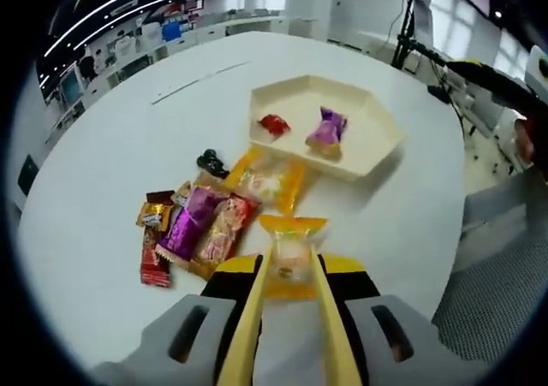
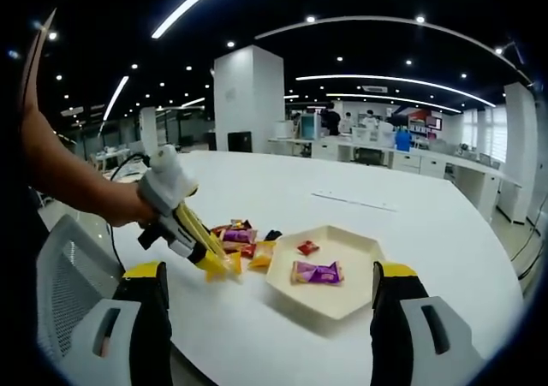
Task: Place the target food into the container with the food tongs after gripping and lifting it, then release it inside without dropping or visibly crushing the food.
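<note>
While tongs (image 1: 291, 313) pinch 1 candy (image 1: 292, 262): 2 candies in tray (image 1: 377, 159).

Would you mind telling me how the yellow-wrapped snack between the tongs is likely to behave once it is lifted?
The yellow-wrapped snack looks small and flat, so probably light. Its glossy film wrapper may slip between the smooth tong arms, which touch only its edges. The crimped ends will likely flop, and the pale filling could crush if squeezed hard on the way to the tray.
</note>
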`<state>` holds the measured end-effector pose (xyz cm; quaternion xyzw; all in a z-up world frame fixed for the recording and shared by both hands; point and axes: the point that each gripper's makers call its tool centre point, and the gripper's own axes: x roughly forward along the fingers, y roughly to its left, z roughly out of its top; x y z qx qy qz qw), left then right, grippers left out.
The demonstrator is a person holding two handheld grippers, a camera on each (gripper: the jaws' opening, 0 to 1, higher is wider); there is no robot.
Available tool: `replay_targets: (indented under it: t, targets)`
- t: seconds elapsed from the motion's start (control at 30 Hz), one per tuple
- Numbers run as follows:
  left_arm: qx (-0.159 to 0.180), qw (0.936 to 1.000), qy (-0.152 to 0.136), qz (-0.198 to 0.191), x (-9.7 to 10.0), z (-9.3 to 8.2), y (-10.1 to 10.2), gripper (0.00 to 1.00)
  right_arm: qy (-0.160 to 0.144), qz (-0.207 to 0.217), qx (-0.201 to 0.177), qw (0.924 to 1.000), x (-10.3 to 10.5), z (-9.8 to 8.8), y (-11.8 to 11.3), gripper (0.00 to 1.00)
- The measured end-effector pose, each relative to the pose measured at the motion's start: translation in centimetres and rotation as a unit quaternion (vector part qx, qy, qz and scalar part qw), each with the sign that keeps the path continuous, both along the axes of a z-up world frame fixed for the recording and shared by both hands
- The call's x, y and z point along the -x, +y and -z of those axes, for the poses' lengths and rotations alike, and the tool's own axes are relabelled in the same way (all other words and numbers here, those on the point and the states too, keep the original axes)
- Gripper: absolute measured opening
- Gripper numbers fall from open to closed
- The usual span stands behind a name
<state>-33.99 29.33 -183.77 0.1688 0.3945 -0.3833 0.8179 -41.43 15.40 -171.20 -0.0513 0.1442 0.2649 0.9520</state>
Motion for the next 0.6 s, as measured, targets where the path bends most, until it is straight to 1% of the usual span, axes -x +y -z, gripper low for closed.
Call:
replay_targets:
  t: [0.13, 0.3, 0.47, 0.5, 0.53, 0.57, 0.6]
  targets:
    - [0.007, 0.9999, 0.002, 0.011, -0.2, 0.0, 0.2, 0.20, 0.000, 0.001, 0.001, 1.0000, 0.0, 0.0, 0.0, 0.97]
    - [0.000, 0.9996, 0.005, 0.027, -0.3, -0.2, 0.2, 0.19, -0.001, 0.001, 0.001, 1.0000, 0.0, 0.0, -0.1, 0.97]
    - [0.007, 0.9990, 0.004, 0.044, -0.3, -1.2, -0.2, 0.19, -0.002, 0.003, 0.001, 1.0000, 0.0, -0.1, -0.1, 0.97]
    - [0.012, 0.9984, 0.002, 0.055, -0.3, -1.5, -0.5, 0.19, -0.002, 0.004, 0.000, 1.0000, 0.0, -0.1, -0.2, 0.97]
    - [0.021, 0.9975, 0.019, 0.066, 0.1, -1.5, -1.0, 0.19, -0.002, 0.005, -0.001, 1.0000, -0.1, -0.1, -0.2, 0.97]
    - [0.006, 0.9969, 0.016, 0.077, 0.1, -1.4, -0.9, 0.19, -0.003, 0.005, -0.002, 1.0000, -0.1, -0.1, -0.2, 0.97]
    - [-0.002, 0.9951, -0.001, 0.099, -0.1, -1.7, -1.0, 0.19, -0.003, 0.004, -0.002, 1.0000, -0.1, -0.1, -0.2, 0.97]
